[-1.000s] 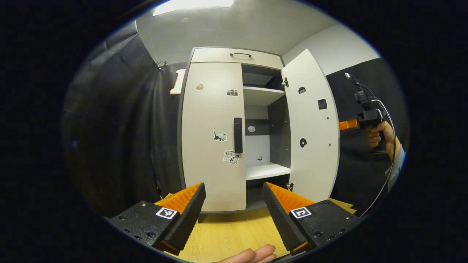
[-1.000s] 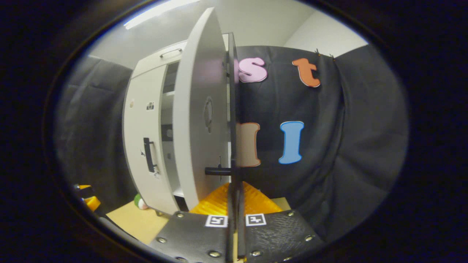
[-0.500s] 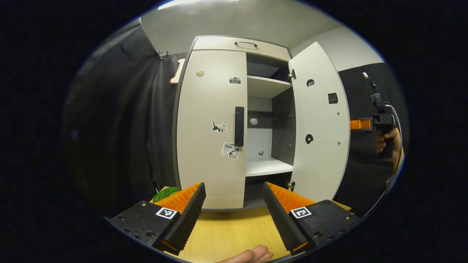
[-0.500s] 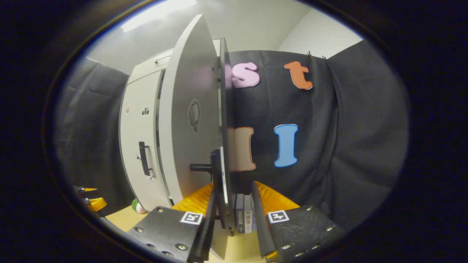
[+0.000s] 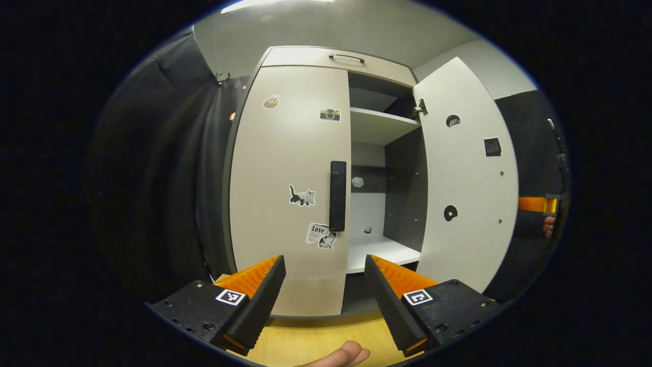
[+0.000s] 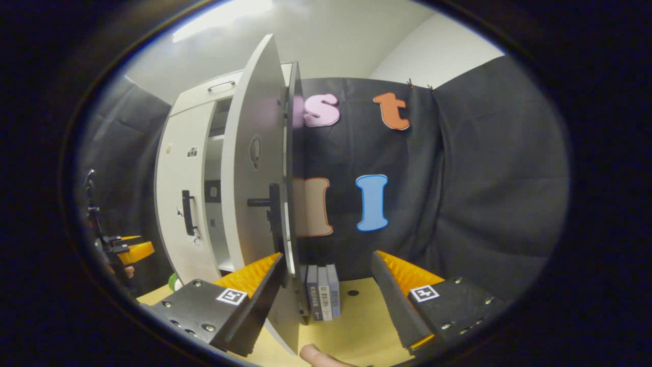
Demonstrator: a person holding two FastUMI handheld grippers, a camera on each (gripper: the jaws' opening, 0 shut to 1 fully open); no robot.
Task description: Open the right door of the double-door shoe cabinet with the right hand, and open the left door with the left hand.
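We are holding the left gripper point(image 5: 324, 293) in front of the shoe cabinet point(image 5: 305, 56), its fingers spread wide with nothing between them, hovering above the wooden tabletop point(image 5: 316, 341) and pointing at the gap below the left door's handle point(image 5: 337, 195). The left door point(image 5: 285, 188) is sitting closed, its dark vertical handle at its inner edge with a cat sticker point(image 5: 301, 195) just beside it. The right door point(image 5: 466, 178) is standing swung out well away from the cabinet front, showing us a white upper shelf point(image 5: 379, 125) and a white lower shelf point(image 5: 377, 250) inside. In the right gripper view we are keeping the right gripper point(image 6: 326, 300) wide open as well and gripping nothing; the free edge of the right door point(image 6: 252, 168) is rising edge-on just beside its left finger point(image 6: 249, 288), and we cannot tell whether they are touching. The right door's handle point(image 6: 272, 214) is sticking out above that finger. A few books point(image 6: 321, 290) are standing upright on the tabletop point(image 6: 356, 316) between the fingers, against the black cloth wall point(image 6: 458, 193). The left gripper point(image 6: 133, 250) is showing far off at the left edge.
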